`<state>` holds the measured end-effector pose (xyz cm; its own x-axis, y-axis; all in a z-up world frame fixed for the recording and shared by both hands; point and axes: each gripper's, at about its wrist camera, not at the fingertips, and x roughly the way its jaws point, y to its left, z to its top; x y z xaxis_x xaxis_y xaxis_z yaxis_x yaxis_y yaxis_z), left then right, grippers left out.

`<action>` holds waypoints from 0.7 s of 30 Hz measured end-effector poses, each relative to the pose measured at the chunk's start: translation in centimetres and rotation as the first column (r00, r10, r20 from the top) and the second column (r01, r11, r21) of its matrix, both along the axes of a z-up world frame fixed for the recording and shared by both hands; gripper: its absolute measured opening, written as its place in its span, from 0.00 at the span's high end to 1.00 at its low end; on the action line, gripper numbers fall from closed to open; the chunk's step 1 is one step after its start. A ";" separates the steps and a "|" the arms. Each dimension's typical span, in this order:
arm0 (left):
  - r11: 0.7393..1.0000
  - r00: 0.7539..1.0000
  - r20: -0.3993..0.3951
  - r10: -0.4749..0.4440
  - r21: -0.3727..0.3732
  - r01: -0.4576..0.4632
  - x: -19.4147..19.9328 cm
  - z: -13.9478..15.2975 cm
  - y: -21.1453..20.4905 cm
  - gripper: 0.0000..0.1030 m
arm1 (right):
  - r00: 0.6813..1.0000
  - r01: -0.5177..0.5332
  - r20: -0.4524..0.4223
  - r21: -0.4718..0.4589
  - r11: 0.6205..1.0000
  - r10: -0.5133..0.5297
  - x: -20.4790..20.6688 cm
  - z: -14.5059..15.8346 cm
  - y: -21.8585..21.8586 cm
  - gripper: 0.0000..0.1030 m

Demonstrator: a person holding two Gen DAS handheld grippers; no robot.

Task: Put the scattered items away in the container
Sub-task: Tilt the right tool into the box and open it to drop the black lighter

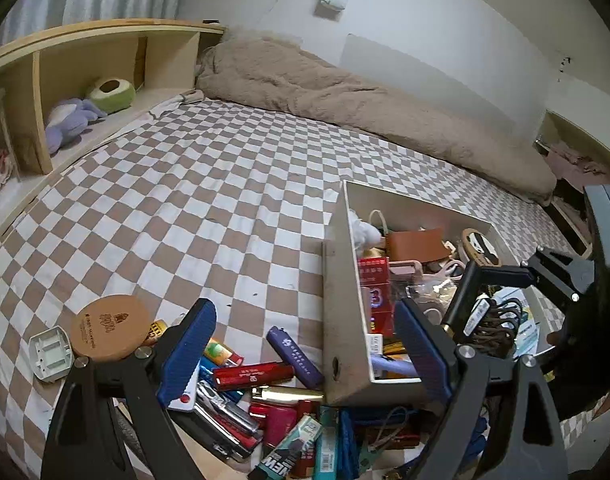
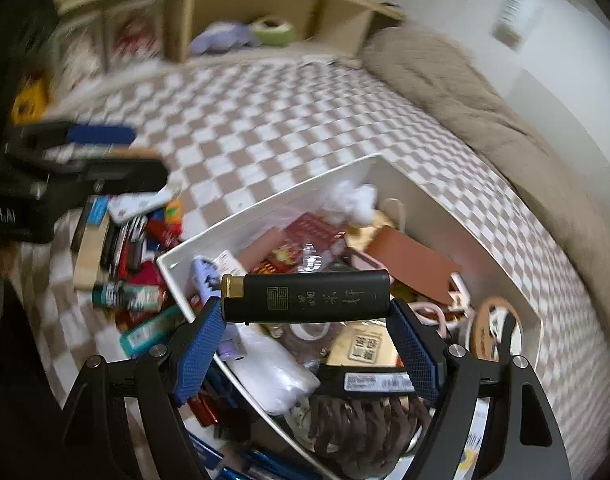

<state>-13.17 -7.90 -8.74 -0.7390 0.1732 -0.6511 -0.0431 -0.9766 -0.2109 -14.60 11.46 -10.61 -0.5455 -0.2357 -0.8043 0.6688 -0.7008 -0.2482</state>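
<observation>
Two grippers are in play over the checkered bed, and the right gripper [image 2: 305, 332] is the busy one: its blue pads pinch a black lighter [image 2: 305, 295] end to end, lengthwise across the jaws, right above the white container [image 2: 457, 216]. That box is already crammed with a brown wallet [image 2: 413, 260], packets and cords. The lighter looks light, rigid and rather slick-sided, so gripping the two short ends is a fair hold, though a squeeze on the flat long sides would likely be steadier. Over on the left, the left gripper [image 1: 305, 356] hovers with jaws spread wide and nothing between them, above the near-left heap just beside the box wall: a red lighter [image 1: 253, 375], a purple lighter [image 1: 295, 356], and more small hard things. A round wooden coaster [image 1: 111, 328] lies further left.
</observation>
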 end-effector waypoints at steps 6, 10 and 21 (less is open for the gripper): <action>1.000 1.000 0.008 0.007 0.006 -0.007 -0.1 -0.4 -0.6 0.12 | 0.997 -0.083 0.012 0.128 0.988 0.082 -0.7 -0.4 -2.1 0.20; 1.000 1.000 0.011 0.011 0.014 -0.011 -0.3 -0.5 -1.0 0.12 | 0.988 -0.157 0.030 0.224 0.962 0.154 -1.0 -0.6 -3.5 0.20; 1.000 1.000 0.018 0.012 0.009 -0.013 -0.5 -1.1 -1.4 0.12 | 0.955 -0.292 0.084 0.412 0.863 0.283 -1.9 -0.7 -5.8 0.12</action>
<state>-13.71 -9.29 -9.80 -0.7291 0.1702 -0.6629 -0.0269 -0.9750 -0.2207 -16.54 5.65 -11.27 -0.4881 -0.0221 -0.8725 0.8325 -0.3118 -0.4579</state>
